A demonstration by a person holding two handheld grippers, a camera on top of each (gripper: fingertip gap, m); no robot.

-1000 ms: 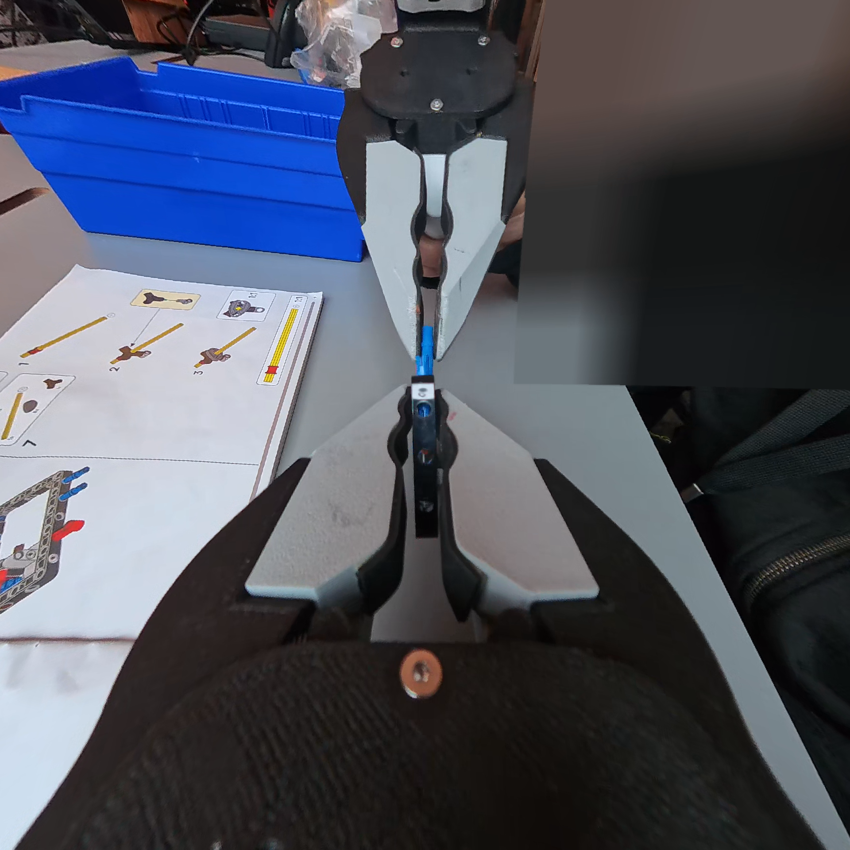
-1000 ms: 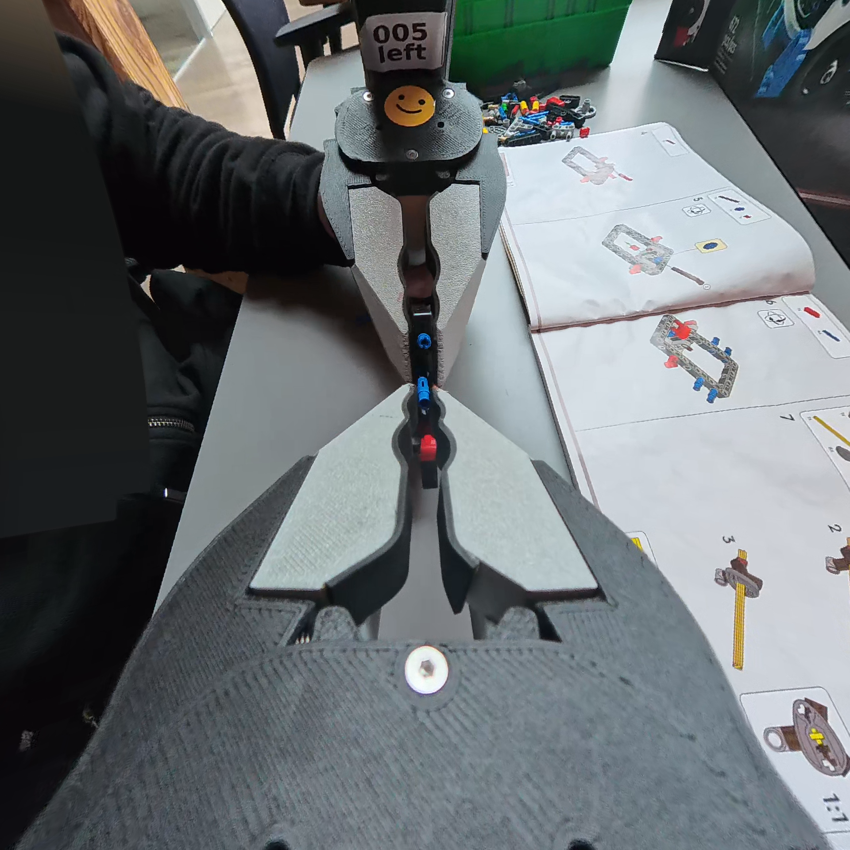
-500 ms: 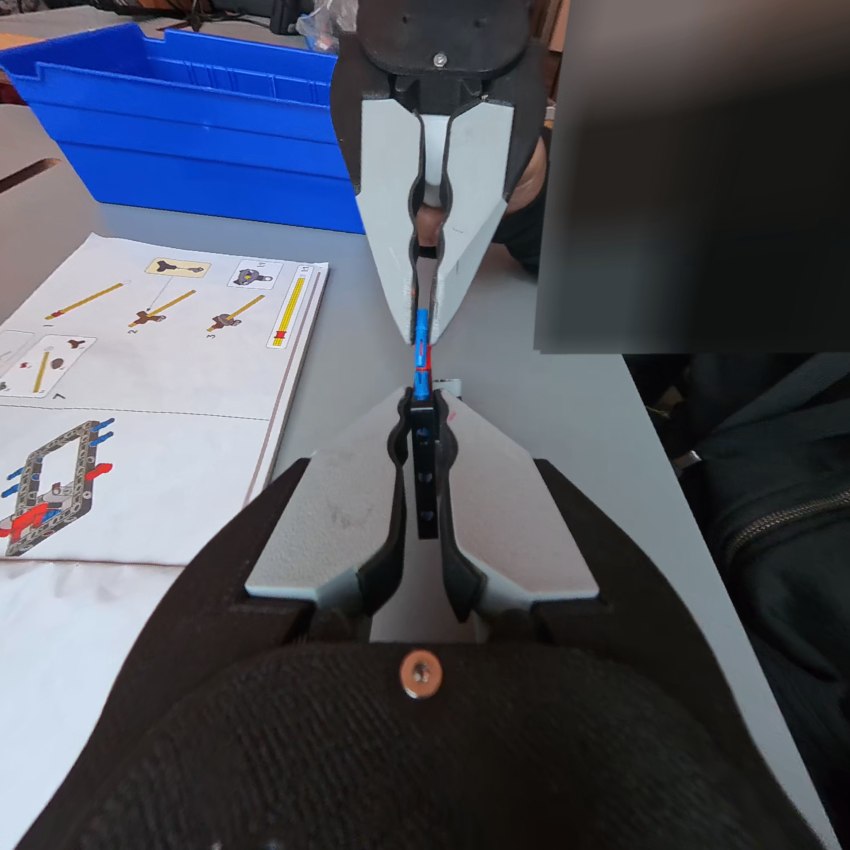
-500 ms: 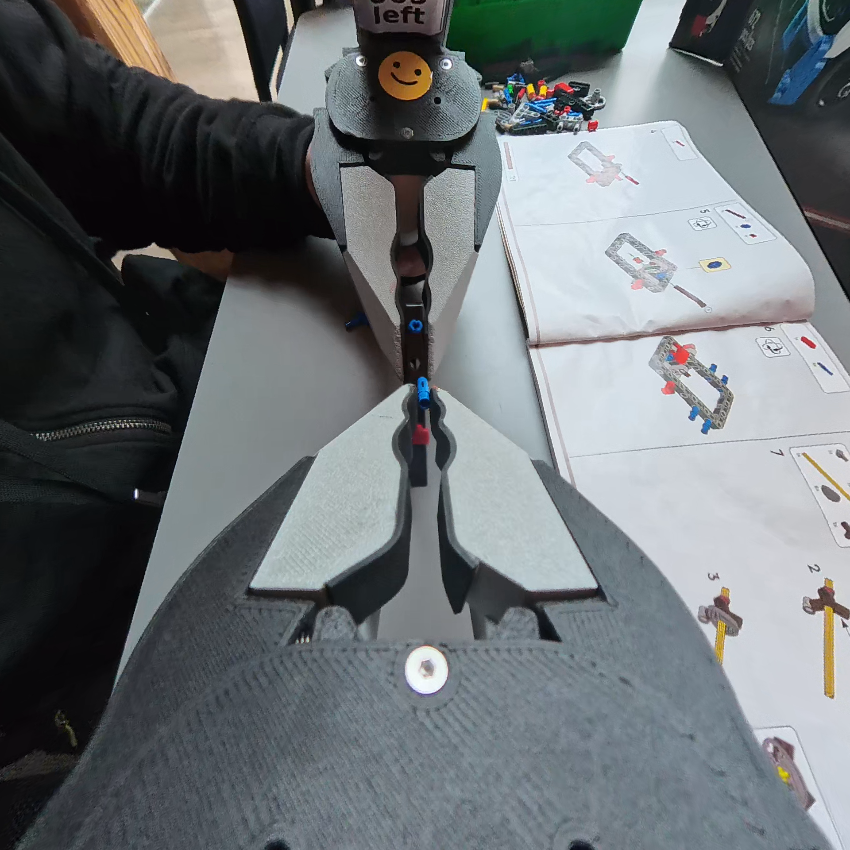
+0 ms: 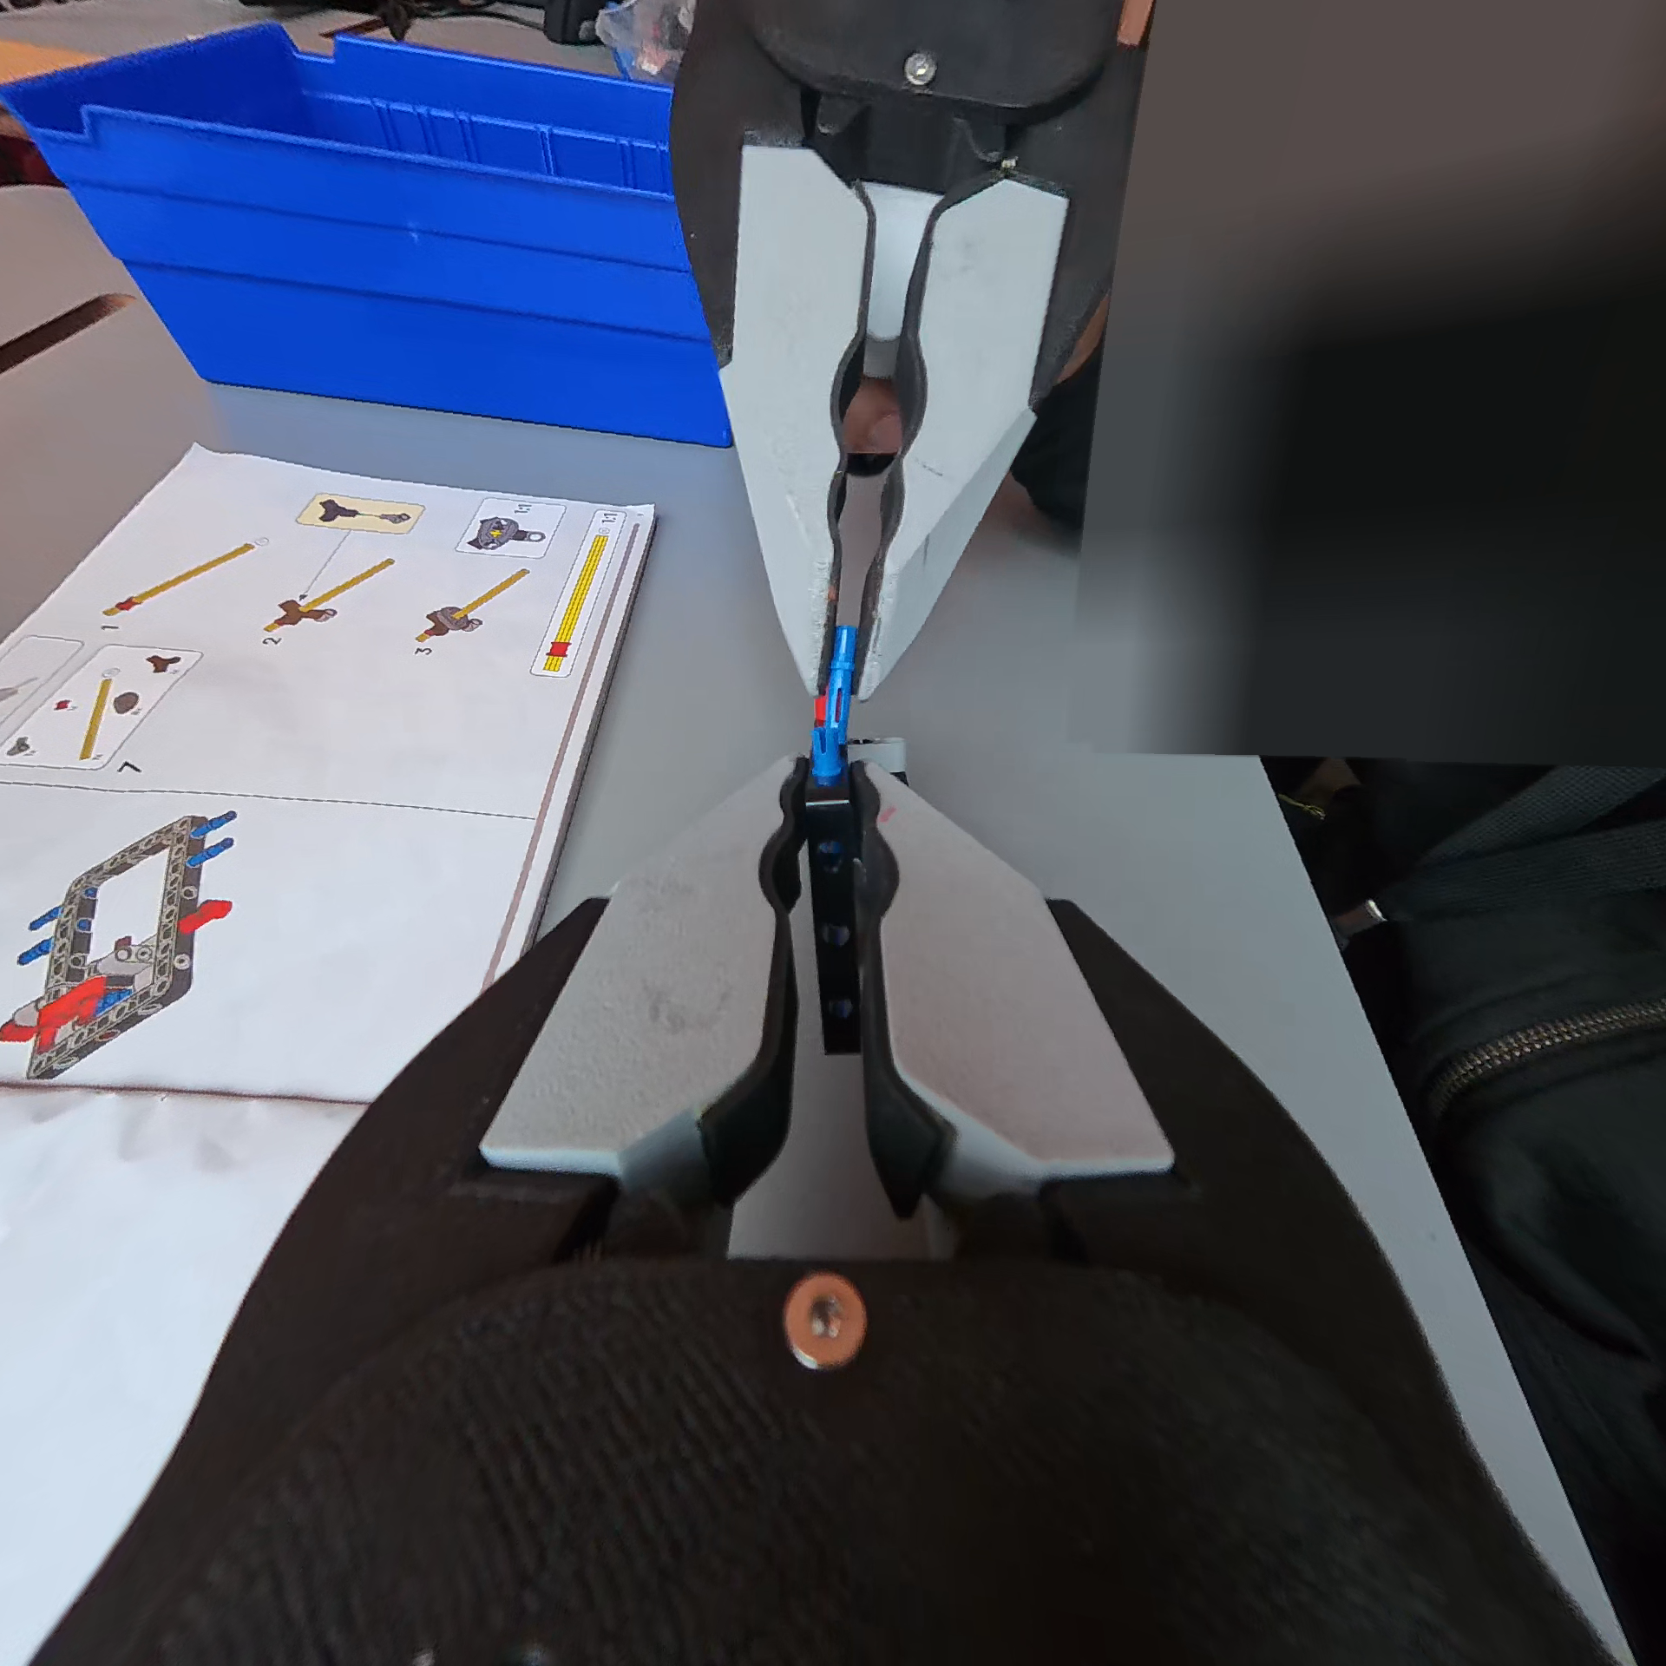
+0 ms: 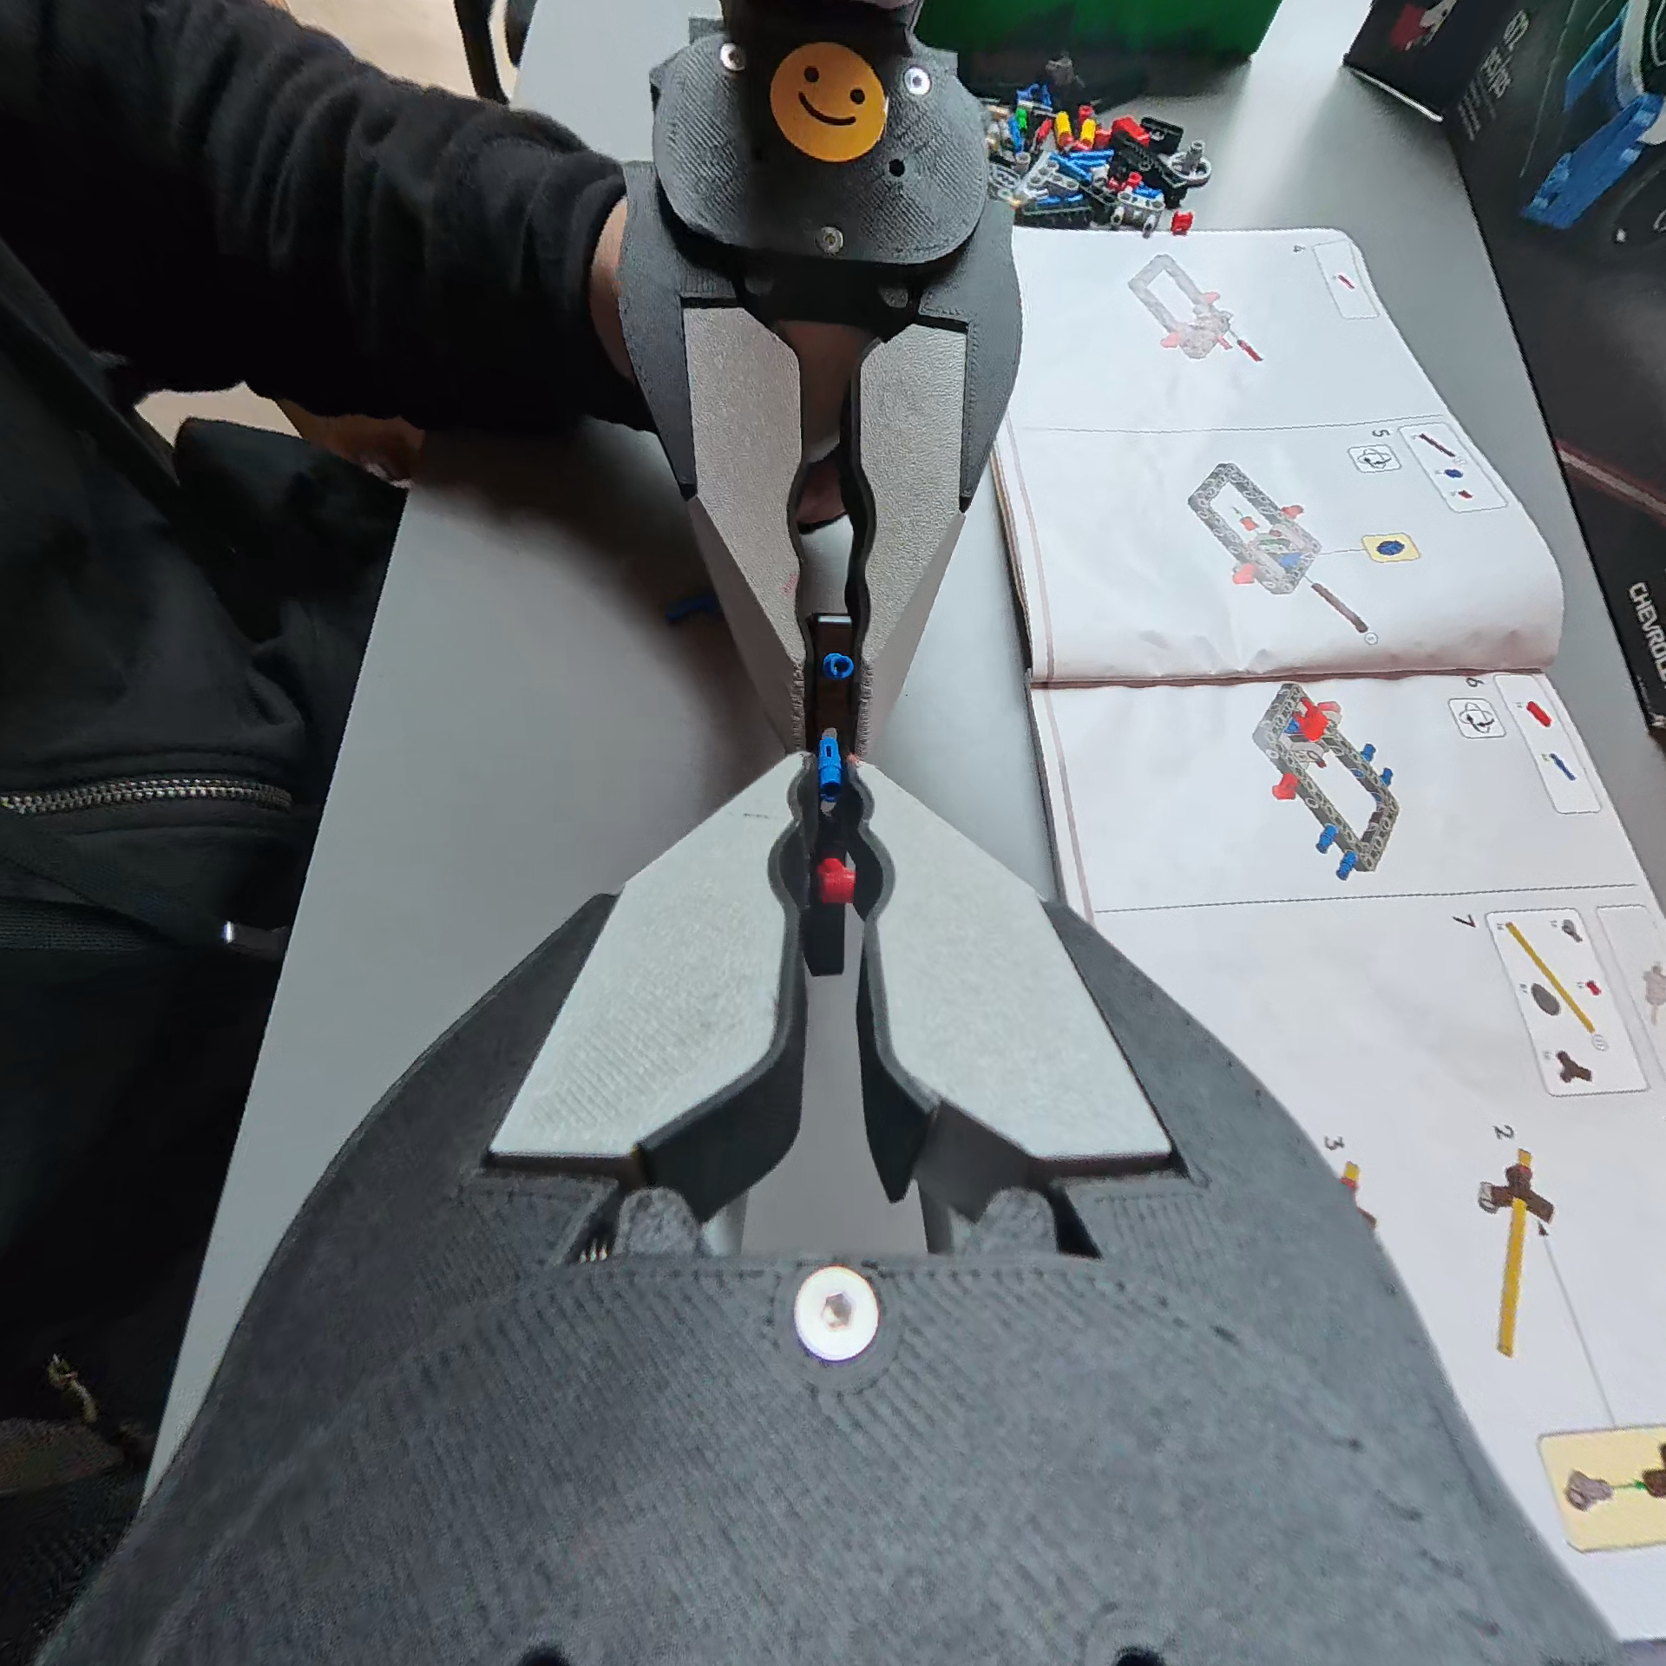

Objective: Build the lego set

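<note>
We hold black beam [image 5: 834, 910] pinched edge-on in left tongs [image 5: 829, 775], above grey surface [image 5: 1082, 865], beside open instruction booklet [image 5: 297, 721]. Right tongs [image 6: 825, 784] pinch second black piece [image 6: 825, 938] bearing red pin [image 6: 834, 879] and blue pin [image 6: 829, 766]. Pin tip meets beam end hole. We judge: keep pin axis square with hole, push straight, keep both grips firm, no twisting. Risk: pin skews, piece slips in tongs.
</note>
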